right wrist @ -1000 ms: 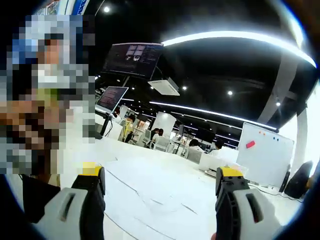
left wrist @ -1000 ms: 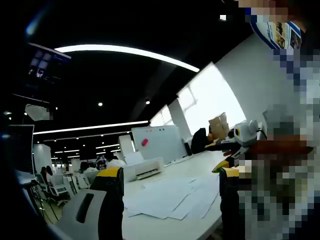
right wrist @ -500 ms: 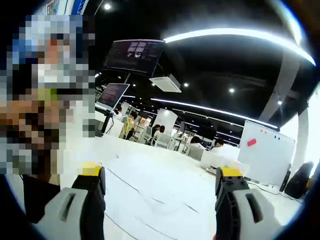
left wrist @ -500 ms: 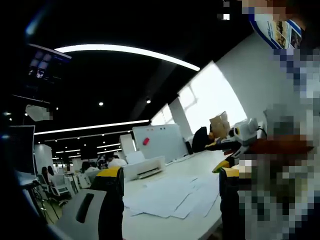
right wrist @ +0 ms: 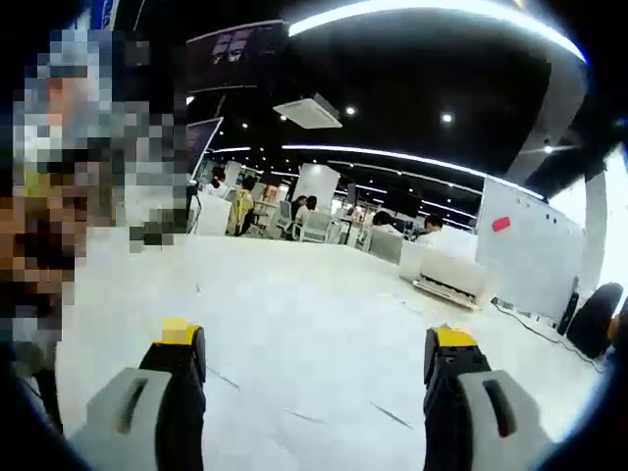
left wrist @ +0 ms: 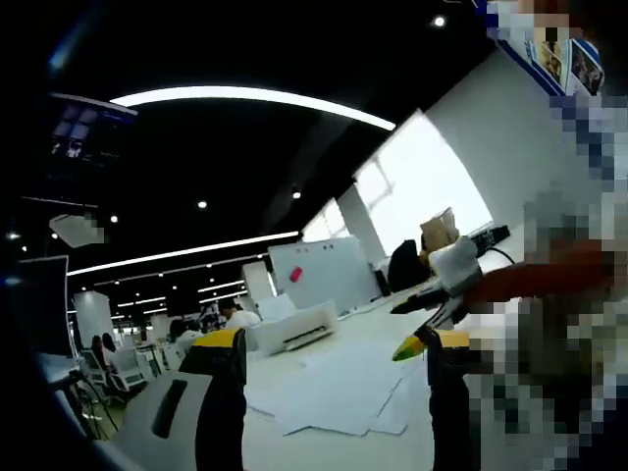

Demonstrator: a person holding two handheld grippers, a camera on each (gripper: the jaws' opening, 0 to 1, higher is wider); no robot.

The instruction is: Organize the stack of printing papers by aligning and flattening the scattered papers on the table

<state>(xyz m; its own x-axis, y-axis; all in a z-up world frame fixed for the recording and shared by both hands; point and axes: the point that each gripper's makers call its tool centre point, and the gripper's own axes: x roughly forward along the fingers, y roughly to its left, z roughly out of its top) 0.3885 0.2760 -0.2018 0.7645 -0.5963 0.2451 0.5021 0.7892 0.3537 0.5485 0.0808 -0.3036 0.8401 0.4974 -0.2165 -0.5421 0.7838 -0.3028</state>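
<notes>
Scattered white printing papers [left wrist: 334,388] lie overlapping on the white table [left wrist: 294,446], just beyond my left gripper [left wrist: 336,341]. Its jaws stand wide apart, open, with nothing between them. From the right, the other gripper [left wrist: 432,304] reaches in above the papers, its yellow-green tip [left wrist: 406,348] pointing down and left. In the right gripper view, my right gripper [right wrist: 316,339] is open and empty over white sheets [right wrist: 314,392]. These sheets are hard to tell from the table, and only thin dark edges [right wrist: 391,416] show.
A white printer [left wrist: 294,330] sits at the table's far end, with a whiteboard [left wrist: 316,275] behind it. The printer [right wrist: 446,277] and whiteboard [right wrist: 530,245] also show at the right gripper view's right. Seated people [right wrist: 294,209] and hanging monitors [right wrist: 235,54] are far off.
The right gripper view has tipped down, so the table takes up more of it. In the left gripper view the other gripper has risen and shifted left over the papers. Both grippers remain open.
</notes>
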